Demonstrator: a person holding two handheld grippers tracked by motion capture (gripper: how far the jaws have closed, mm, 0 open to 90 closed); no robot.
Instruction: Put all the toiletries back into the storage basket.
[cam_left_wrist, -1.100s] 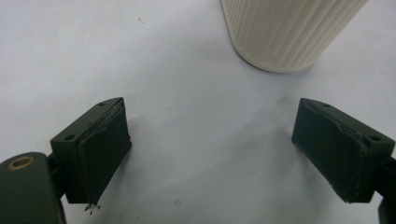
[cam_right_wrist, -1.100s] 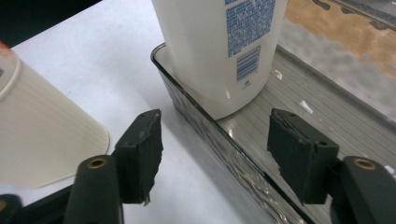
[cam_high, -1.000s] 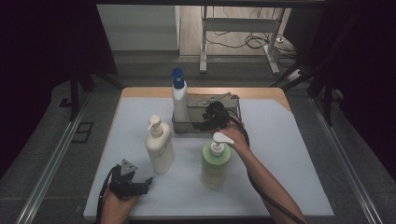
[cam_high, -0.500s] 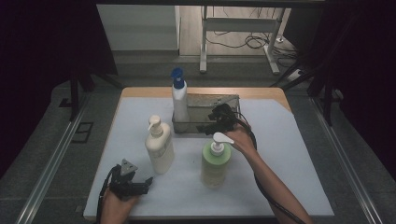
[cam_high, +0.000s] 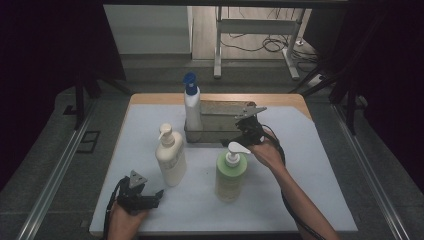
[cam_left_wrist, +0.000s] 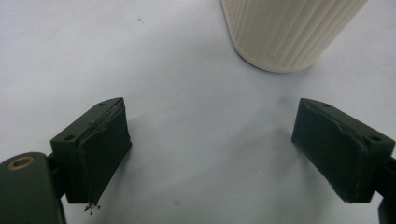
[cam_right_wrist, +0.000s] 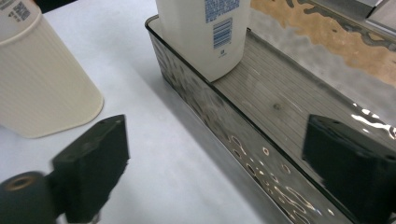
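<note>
Above the clear plastic tray (cam_high: 220, 134), the right claw (cam_right_wrist: 215, 163) has just been opening, nothing between its jaws; the white blue-capped bottle (cam_high: 192, 107) stands inside. The left claw (cam_left_wrist: 212, 149) gapes empty beside the cream ribbed bottle (cam_left_wrist: 289, 32).

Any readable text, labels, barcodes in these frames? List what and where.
Nothing can be quoted.
White bottle standing in the clear tray: blue label with small white print and a barcode, too small to read.
Cream ribbed bottle: dark print and a small code patch at the frame corner, cut off and blurred.
Green pump bottle: no text can be made out in the high view.
</note>
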